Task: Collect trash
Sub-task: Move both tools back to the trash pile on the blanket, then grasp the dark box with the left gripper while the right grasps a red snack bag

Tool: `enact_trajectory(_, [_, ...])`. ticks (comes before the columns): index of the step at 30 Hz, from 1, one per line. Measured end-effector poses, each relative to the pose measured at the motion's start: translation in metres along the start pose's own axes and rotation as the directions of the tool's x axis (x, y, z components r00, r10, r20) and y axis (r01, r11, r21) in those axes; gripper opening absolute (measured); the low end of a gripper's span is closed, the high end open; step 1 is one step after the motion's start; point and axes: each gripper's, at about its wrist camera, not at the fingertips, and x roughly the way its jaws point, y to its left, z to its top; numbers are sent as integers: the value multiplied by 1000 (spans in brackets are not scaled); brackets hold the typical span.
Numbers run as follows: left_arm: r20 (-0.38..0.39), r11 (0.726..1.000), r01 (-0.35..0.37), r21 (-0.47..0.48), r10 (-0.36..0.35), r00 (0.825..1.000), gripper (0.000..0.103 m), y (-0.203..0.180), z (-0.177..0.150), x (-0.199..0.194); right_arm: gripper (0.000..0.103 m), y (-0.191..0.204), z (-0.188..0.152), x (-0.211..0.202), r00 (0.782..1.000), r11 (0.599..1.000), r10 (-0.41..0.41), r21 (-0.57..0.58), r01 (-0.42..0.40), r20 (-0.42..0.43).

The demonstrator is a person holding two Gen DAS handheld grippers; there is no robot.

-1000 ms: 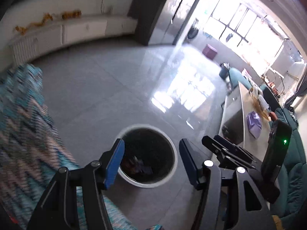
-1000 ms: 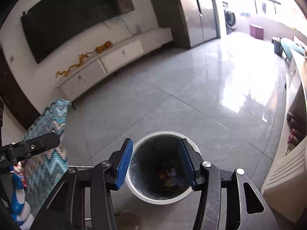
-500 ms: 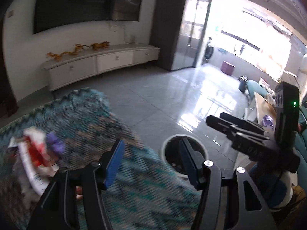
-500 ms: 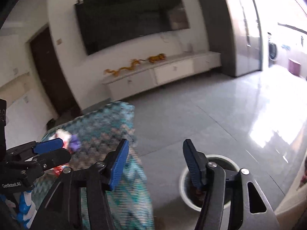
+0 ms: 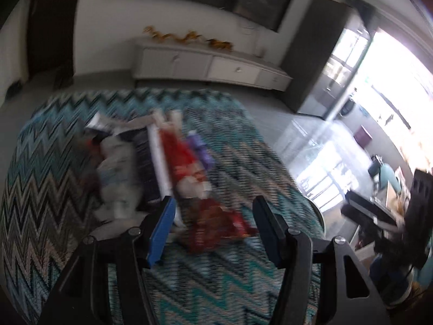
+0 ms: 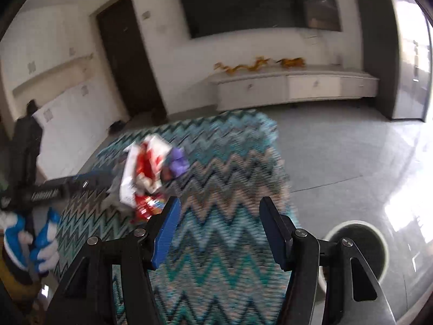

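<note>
A pile of trash lies on a zigzag-patterned cloth surface point(image 5: 243, 284): a red and white wrapper point(image 5: 184, 159), a dark red snack bag point(image 5: 213, 224), a purple wrapper point(image 5: 200, 149) and white crumpled paper point(image 5: 119, 168). My left gripper point(image 5: 213, 230) is open and empty, just above the dark red bag. My right gripper point(image 6: 219, 230) is open and empty over the cloth point(image 6: 216, 270), short of the pile point(image 6: 146, 170). The white trash bin point(image 6: 379, 252) stands on the floor at the right. The left gripper shows in the right wrist view point(image 6: 67, 187).
A white low cabinet point(image 6: 292, 86) with golden dragon figures runs along the far wall under a dark TV. Glossy grey floor tiles point(image 6: 338, 146) lie right of the cloth. A dark door point(image 6: 127, 62) is at the left. The right gripper body point(image 5: 384, 216) shows at right.
Both grippers have swung left, away from the bin and over the patterned cloth. The trash pile has come under the left gripper. Both stay open.
</note>
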Motion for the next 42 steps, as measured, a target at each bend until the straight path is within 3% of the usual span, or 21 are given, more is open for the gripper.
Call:
enact_trajectory(5, [-68, 995, 31, -96, -37, 997, 58, 35, 6, 21, 60, 29, -4, 40, 993, 995, 78, -55, -83, -86])
enact_trajectory(20, [-189, 996, -39, -85, 23, 982, 55, 43, 12, 80, 65, 67, -9, 120, 949, 963, 208, -118, -241, -239])
enact_trajectory(21, [-189, 995, -43, -86, 26, 982, 53, 43, 12, 82, 65, 69, -10, 126, 946, 961, 214, -120, -248, -245])
enact_trajectory(23, [-189, 994, -48, -98, 29, 982, 36, 45, 13, 86, 61, 72, -9, 133, 942, 958, 222, -122, -258, -254])
enact_trajectory(25, [-196, 991, -49, -128, 23, 980, 27, 49, 13, 90, 44, 72, -10, 138, 937, 956, 228, -123, -267, -264])
enact_trajectory(26, [-193, 988, -49, -144, 20, 981, 27, 52, 12, 90, 34, 73, -11, 139, 934, 954, 233, -124, -274, -270])
enact_trajectory(28, [-182, 985, -40, -167, 9, 983, 27, 57, 9, 87, 29, 73, -13, 138, 932, 950, 247, -125, -288, -266])
enact_trajectory(30, [-165, 983, -38, -181, 7, 986, 27, 58, 6, 81, 17, 72, -16, 136, 930, 947, 254, -125, -295, -265])
enact_trajectory(37, [-71, 974, 10, -226, -27, 997, 27, 60, 1, 41, 13, 68, -22, 105, 930, 939, 286, -123, -320, -233])
enact_trajectory(40, [-4, 969, 73, -236, -76, 997, 27, 58, 3, 17, 13, 64, -21, 85, 933, 936, 302, -126, -330, -196])
enact_trajectory(42, [50, 956, 152, -252, -144, 988, 27, 58, 6, 1, 13, 60, -18, 74, 936, 936, 308, -123, -331, -170])
